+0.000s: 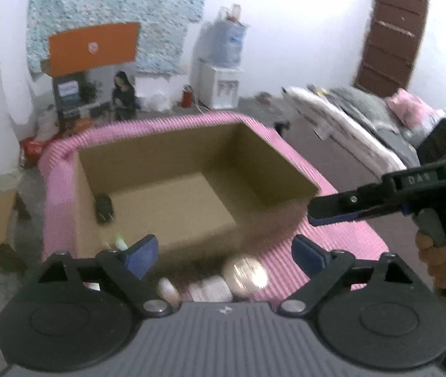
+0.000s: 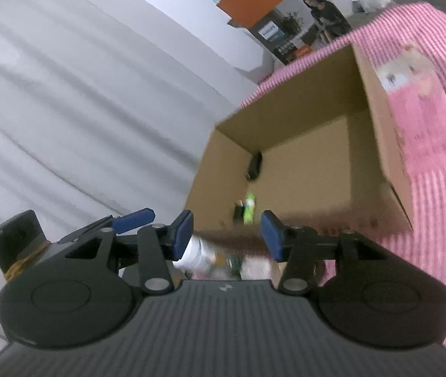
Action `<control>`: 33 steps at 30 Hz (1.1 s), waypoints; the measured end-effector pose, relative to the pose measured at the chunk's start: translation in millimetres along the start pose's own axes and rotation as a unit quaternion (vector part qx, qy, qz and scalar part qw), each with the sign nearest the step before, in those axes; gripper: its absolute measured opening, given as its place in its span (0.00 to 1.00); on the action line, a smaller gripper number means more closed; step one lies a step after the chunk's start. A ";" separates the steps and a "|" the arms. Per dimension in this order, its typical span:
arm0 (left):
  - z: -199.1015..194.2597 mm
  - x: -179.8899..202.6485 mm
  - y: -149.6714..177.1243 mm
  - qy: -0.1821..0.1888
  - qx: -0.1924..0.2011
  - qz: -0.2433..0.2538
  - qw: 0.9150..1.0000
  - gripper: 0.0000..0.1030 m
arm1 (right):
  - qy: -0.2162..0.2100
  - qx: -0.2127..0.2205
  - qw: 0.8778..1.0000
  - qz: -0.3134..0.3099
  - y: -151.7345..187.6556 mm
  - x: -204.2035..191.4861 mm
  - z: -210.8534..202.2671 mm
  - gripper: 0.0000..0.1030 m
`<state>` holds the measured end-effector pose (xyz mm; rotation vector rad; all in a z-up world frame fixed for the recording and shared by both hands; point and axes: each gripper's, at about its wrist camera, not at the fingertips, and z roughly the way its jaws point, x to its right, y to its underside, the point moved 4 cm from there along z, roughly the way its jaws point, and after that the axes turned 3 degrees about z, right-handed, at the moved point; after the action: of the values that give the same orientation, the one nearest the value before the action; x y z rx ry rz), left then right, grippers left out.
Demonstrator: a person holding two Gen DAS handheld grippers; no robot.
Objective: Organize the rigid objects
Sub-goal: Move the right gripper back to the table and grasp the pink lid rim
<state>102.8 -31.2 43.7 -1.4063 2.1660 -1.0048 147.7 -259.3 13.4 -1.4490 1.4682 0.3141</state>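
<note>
So the biggest thing in front of you is the pink striped cover [image 1: 342,238] over the tabletop, with the cardboard box [image 1: 285,169] sitting open on it. Inside the box there's a small black adapter-looking thing [image 1: 104,209] lying near one corner, and a green-tipped marker-ish item [image 2: 249,209] near the closer wall. The rest of the box floor is bare cardboard.

The loose stuff left to sort sits outside the box, just in front of its near wall, right under your tools: a round shiny lid or tin [image 1: 245,275], a pale flat packet [image 1: 210,290] beside it, and a small whitish bottle [image 1: 169,289]. It's all blurry, so I can't say exactly what each one is. My guess is they're light and stiff. The shiny one probably slips, so pinch it across the rim; take the bottle around its middle.

Your left tool [image 1: 224,253] is spread wide with nothing between its pads. Your right tool [image 2: 227,234] is partly open, also holding nothing.
</note>
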 end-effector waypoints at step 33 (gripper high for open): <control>114.4 88.3 86.6 -0.019 -0.106 0.156 0.982 0.84 | 0.190 -0.104 0.958 -0.189 86.9 53.1 73.4 0.11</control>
<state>82.6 -130.6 -90.8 -1.1085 2.4247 -0.6451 118.5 -213.8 -99.9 -2.0077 1.4420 -0.0566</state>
